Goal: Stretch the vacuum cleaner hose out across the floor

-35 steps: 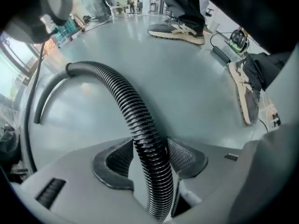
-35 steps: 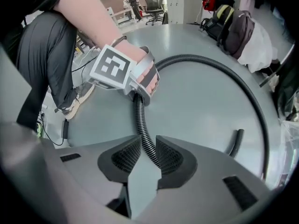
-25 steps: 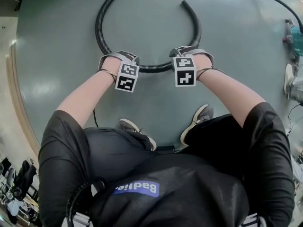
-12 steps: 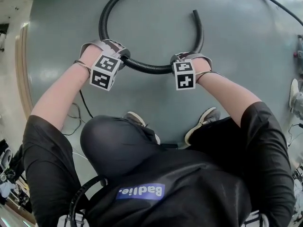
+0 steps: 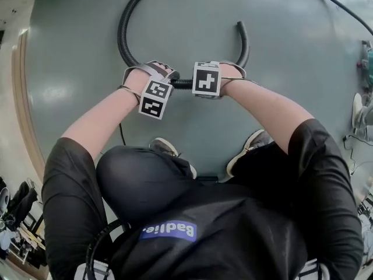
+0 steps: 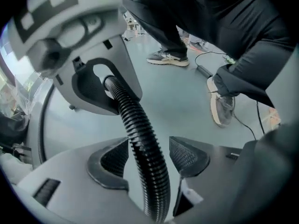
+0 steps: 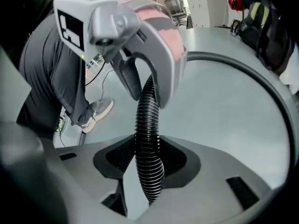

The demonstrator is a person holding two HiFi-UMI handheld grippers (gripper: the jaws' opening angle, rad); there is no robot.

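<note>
A black ribbed vacuum hose (image 5: 125,44) lies in a wide loop on the grey-blue floor, and its free end (image 5: 240,25) points away from me. Both grippers are on the nearest stretch of the loop, close together. My left gripper (image 5: 165,78) has the hose (image 6: 145,158) running between its jaws. The jaws are opening and a gap shows beside the right pad (image 6: 188,155). My right gripper (image 5: 205,80) is closing, and its pads (image 7: 120,157) press the hose (image 7: 148,139) from both sides. In the right gripper view the left gripper (image 7: 140,55) sits just ahead on the same hose.
The person's two shoes (image 5: 170,151) (image 5: 248,147) stand just behind the grippers. A thin black cable (image 5: 338,4) crosses the floor at the far right, and another (image 5: 121,136) trails by the left leg. A pale raised edge (image 5: 22,127) borders the floor on the left. Equipment (image 5: 366,45) sits at the right edge.
The two grippers have come closer together along the hose: the left moved right, the right moved left. The hose stretch between them is shorter.
</note>
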